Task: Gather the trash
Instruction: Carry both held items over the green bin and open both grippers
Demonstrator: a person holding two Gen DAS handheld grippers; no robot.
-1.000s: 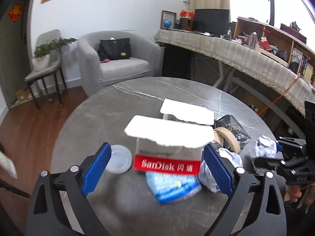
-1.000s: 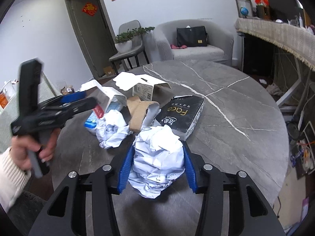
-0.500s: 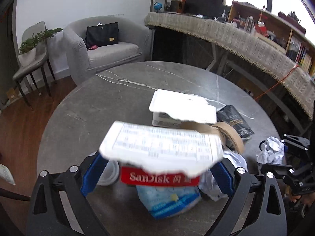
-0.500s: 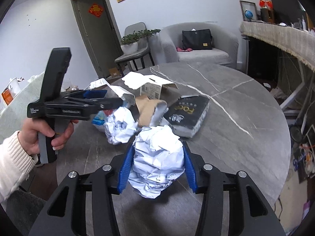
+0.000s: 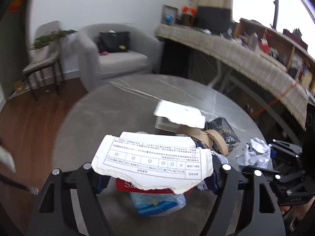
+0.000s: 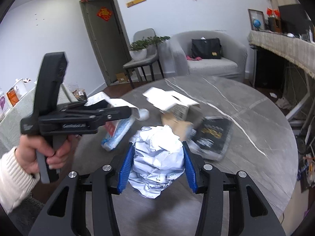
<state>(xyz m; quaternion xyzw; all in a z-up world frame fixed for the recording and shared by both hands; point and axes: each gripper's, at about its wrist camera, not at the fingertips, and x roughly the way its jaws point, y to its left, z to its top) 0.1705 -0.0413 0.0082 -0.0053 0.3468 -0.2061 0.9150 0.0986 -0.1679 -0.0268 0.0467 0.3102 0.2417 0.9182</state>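
My left gripper (image 5: 155,179) is shut on a torn white SanDisk box (image 5: 153,161) with a red label, held above the round grey marble table (image 5: 110,118); its flap hides the blue fingers. The left gripper also shows in the right wrist view (image 6: 118,114), with the box (image 6: 110,106) in it. My right gripper (image 6: 157,165) is shut on a crumpled white paper ball (image 6: 157,157), lifted above the table; the ball also shows in the left wrist view (image 5: 254,153). A blue-white plastic wrapper (image 5: 157,202) lies under the box.
On the table lie an open white carton (image 5: 177,118), brown cardboard pieces (image 5: 206,137) and a black packet (image 5: 224,133). A grey armchair (image 5: 118,59), a chair with a plant (image 5: 43,59) and a long cloth-covered desk (image 5: 236,59) stand beyond.
My left gripper has closed on the SanDisk box and lifted it; its flap now faces the camera. My right gripper has risen with the paper ball.
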